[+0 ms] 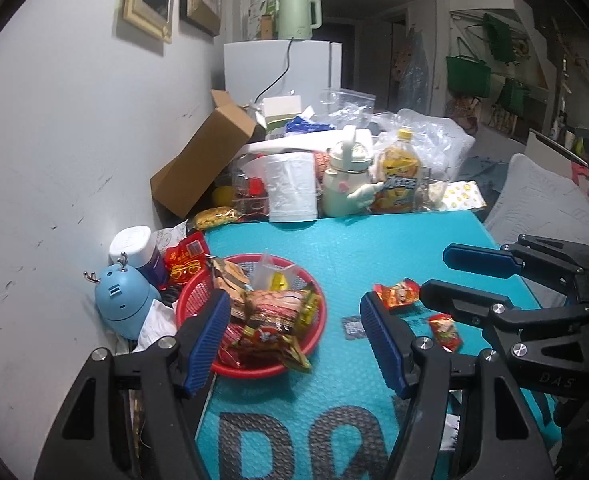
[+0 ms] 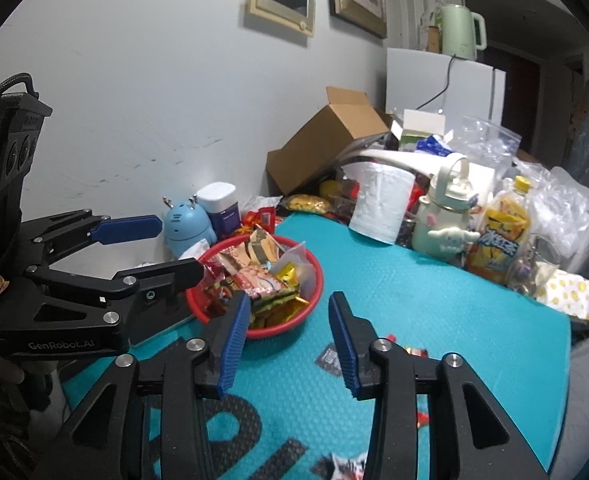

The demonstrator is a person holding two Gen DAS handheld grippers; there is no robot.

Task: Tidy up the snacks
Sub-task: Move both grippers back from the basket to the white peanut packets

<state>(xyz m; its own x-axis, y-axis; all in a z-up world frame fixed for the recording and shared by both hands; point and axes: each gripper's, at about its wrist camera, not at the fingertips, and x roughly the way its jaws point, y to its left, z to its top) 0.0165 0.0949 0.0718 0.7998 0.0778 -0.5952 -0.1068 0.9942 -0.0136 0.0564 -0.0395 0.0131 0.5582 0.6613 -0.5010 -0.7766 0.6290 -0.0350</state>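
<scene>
Red basket (image 1: 198,300), teal dimpled mat (image 1: 354,248), pale green kettle (image 1: 298,14), blue ribbed fingers (image 1: 208,340)

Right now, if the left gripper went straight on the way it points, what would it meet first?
Probably the bare teal mat just right of the red basket; the left gripper is open and empty. Depth is uncertain.

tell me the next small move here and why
Probably lower the right hand-held gripper onto the red snack packet loose on the teal mat. Both grippers are open and empty, the red basket already holds most packets, and a few still lie outside it.
</scene>
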